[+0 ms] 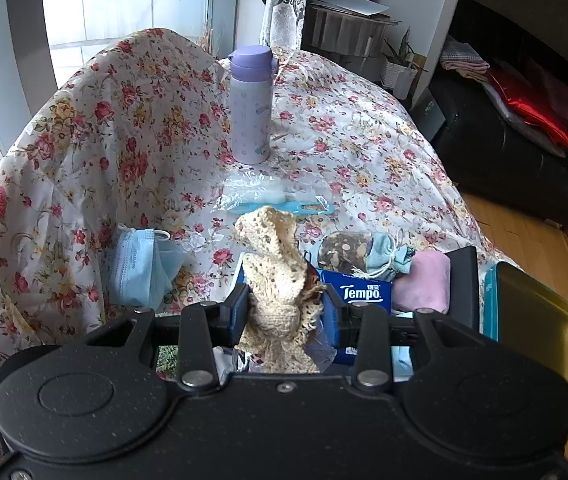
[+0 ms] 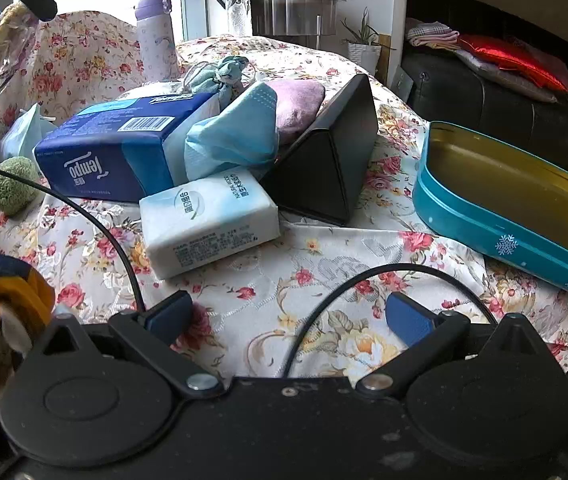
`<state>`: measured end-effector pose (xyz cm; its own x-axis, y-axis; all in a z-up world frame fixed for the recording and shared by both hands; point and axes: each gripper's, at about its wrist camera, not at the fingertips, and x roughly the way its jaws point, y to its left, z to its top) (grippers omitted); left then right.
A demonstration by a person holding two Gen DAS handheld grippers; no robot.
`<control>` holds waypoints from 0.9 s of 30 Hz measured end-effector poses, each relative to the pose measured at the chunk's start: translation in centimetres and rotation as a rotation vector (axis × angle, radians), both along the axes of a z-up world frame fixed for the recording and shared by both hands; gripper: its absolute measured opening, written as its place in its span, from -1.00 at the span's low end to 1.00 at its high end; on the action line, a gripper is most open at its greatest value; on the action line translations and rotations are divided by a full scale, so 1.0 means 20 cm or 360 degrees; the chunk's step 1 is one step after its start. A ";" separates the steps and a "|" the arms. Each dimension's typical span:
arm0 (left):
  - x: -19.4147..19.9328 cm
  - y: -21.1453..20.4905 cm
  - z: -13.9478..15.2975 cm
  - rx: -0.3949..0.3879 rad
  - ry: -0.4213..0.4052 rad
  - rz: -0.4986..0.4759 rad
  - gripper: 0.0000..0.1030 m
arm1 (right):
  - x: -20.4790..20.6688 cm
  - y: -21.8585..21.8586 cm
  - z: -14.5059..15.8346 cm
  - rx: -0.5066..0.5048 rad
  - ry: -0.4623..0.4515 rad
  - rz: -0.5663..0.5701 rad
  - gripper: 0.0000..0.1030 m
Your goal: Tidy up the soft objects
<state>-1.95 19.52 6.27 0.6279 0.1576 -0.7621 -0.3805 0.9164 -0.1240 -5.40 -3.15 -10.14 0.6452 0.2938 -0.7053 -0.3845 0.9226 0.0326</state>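
My left gripper point(image 1: 284, 308) is shut on a cream crocheted cloth point(image 1: 274, 264), held above the floral table; the cloth sticks up between the blue pads and hangs below them. The same cloth point(image 2: 8, 36) shows at the top left of the right wrist view, dangling from the left gripper. My right gripper point(image 2: 288, 316) stands open low over the tablecloth, nothing between its fingers. Ahead of it lie a white tissue pack point(image 2: 208, 220), a blue Tempo tissue pack point(image 2: 120, 148), a blue face mask point(image 2: 240, 132), a pink cloth roll point(image 2: 300, 100) and a green pompom point(image 2: 14, 186).
A teal tin point(image 2: 500, 236) with a gold inside lies open at the right. A black triangular box point(image 2: 332, 160) leans by the pink roll. A lilac bottle point(image 1: 250, 104) stands mid-table. Another face mask point(image 1: 140, 268) and a drawstring pouch point(image 1: 388, 258) lie nearby.
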 end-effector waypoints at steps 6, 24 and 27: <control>0.00 0.01 0.00 0.0002 0.0005 0.0011 -0.25 | 0.02 -0.03 0.03 0.0159 0.0042 0.0130 1.00; -0.25 0.24 0.42 -0.0033 -0.0293 0.0088 -0.25 | 0.15 -0.47 0.99 0.1086 0.0085 0.0071 1.00; -0.34 0.30 0.56 0.0024 -0.0403 0.0162 -0.25 | 0.13 -0.49 1.11 0.1135 0.0123 0.0142 1.00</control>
